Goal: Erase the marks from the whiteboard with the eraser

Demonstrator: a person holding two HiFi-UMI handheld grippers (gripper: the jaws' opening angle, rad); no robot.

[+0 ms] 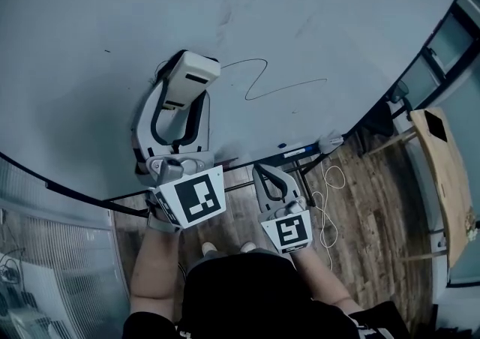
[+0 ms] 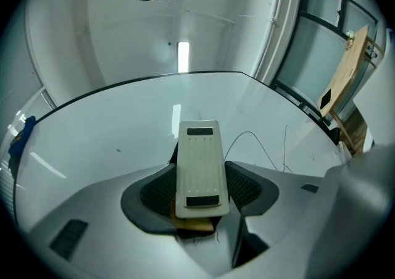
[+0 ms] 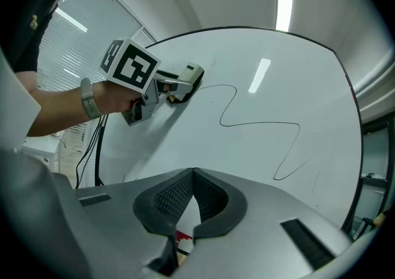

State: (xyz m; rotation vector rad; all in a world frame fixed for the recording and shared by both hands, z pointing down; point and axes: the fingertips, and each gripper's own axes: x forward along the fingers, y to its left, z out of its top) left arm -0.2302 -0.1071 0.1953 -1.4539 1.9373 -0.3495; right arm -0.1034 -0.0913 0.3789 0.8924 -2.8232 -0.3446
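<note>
With the left tongs (image 2: 200, 171) clamping the eraser (image 2: 197, 148), press it flat and sweep right along the line (image 1: 259, 79); the right tongs (image 3: 193, 180) are closed and empty.

Left grey two-jaw tool (image 2: 200, 186) reaches forward, jaws clamped on a cream rectangular plastic eraser (image 2: 199, 154). Right grey tool (image 3: 192, 174) hangs back near the body, jaws together, empty.

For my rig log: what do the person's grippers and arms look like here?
Light grey shells on left gripper and right gripper, dark textured jaw pads, each with a white cube bearing black square markers. Black top; pale band on the left wrist.
</note>
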